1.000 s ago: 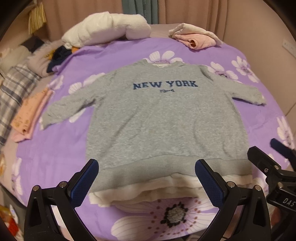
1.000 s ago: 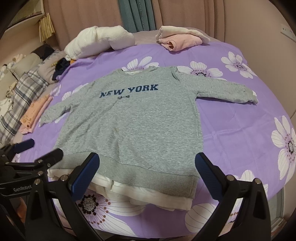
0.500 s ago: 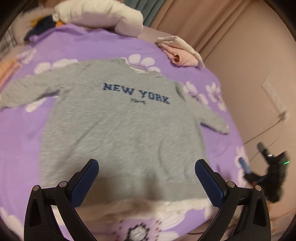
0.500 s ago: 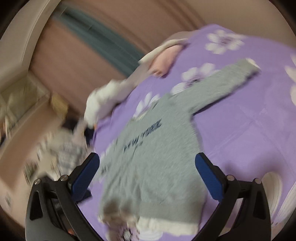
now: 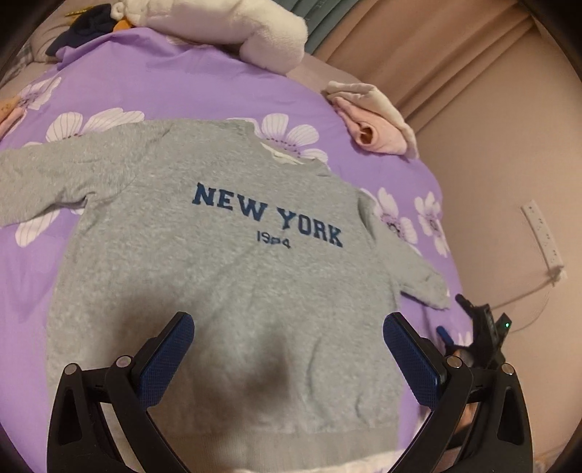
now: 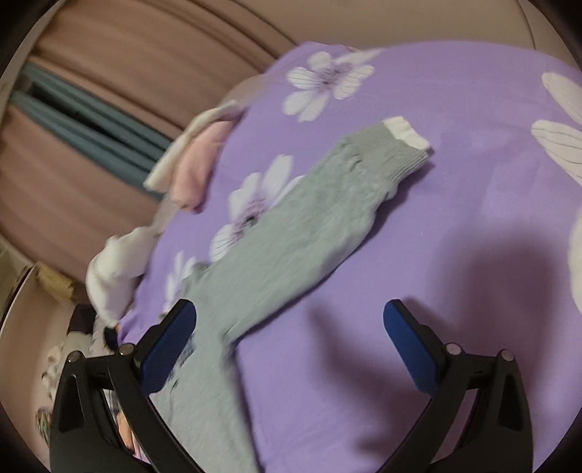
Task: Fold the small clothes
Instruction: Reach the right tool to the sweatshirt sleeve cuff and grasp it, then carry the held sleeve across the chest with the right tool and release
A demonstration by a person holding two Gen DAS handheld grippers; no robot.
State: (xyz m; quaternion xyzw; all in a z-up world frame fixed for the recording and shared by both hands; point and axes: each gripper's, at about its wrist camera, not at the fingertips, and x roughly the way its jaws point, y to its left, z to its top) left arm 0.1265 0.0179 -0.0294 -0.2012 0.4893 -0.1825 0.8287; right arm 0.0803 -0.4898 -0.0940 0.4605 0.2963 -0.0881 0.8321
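the grey sweatshirt [image 5: 225, 276] lies flat and face up on the purple flowered bedsheet [image 5: 152, 91], its "new york" lettering readable and both sleeves spread out to the sides. a white under-layer shows at the neckline and along the hem.

the left gripper [image 5: 287, 360] hangs over the lower body of the sweatshirt with its jaws wide apart. nothing sits between the blue pads [image 5: 165, 364], and whether the tips touch the fabric cannot be told from this view. a soft shadow falls on the cloth between the fingers.

the right gripper [image 6: 289, 345] is also spread wide and holds nothing. it sits over the sheet beside the sweatshirt's sleeve [image 6: 309, 225], which runs diagonally away to a ribbed cuff with a white edge. its left finger [image 6: 167, 345] overlaps the grey fabric near the armpit, while the other finger is over bare purple sheet. this view is blurred.

a folded pink and cream garment [image 5: 374, 120] rests near the far edge of the bed, and a white plush bundle [image 5: 225, 25] lies beyond the collar.
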